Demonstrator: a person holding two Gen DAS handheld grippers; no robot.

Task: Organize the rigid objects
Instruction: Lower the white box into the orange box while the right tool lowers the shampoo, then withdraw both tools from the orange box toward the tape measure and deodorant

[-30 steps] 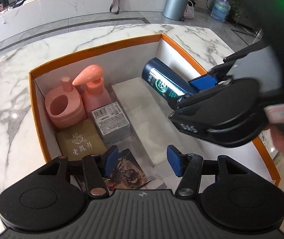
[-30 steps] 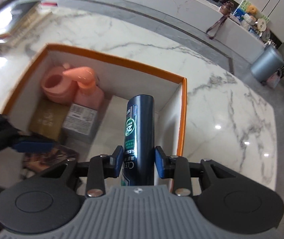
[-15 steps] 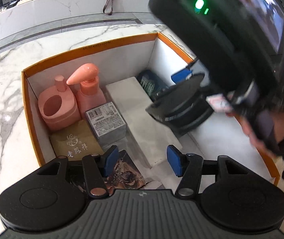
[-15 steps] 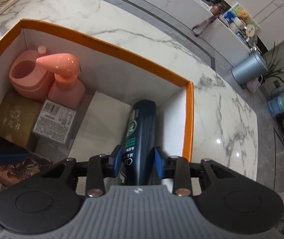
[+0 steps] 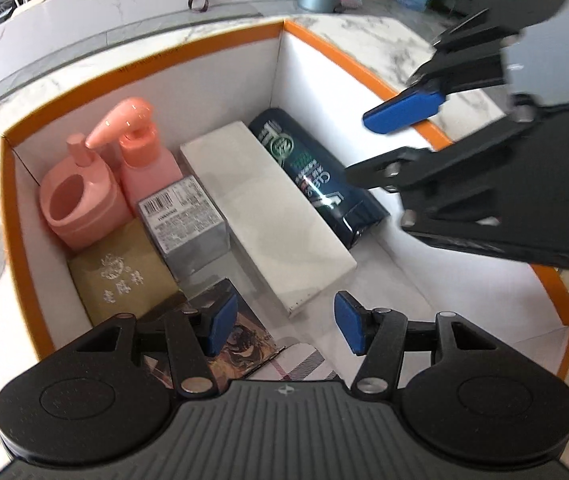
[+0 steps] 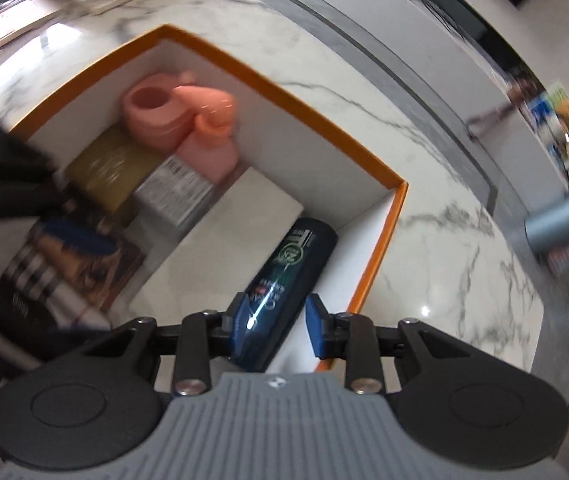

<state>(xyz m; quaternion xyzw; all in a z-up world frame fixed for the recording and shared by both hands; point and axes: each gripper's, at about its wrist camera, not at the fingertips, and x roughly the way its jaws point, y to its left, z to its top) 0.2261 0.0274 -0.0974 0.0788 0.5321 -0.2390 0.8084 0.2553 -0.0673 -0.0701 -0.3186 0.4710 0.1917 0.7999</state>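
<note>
- Since a second earlier, the dark bottle (image 5: 318, 178) had gone from held aloft to lying in the orange box (image 5: 368, 68), beside the white slab (image 5: 268, 216).
- Right tongs (image 6: 274, 320) were closing around its lower end without visibly clamping; left tongs (image 5: 280, 324) stood apart, empty.
- Stiff and glossy, it looked slippery; its mid-body seemed the best hold.

Bright daylight is filling both views, glinting off the marble counter (image 6: 424, 312) toward three o'clock. Motion blur is smearing the right wrist view, while fisheye distortion is bending the edges.
</note>
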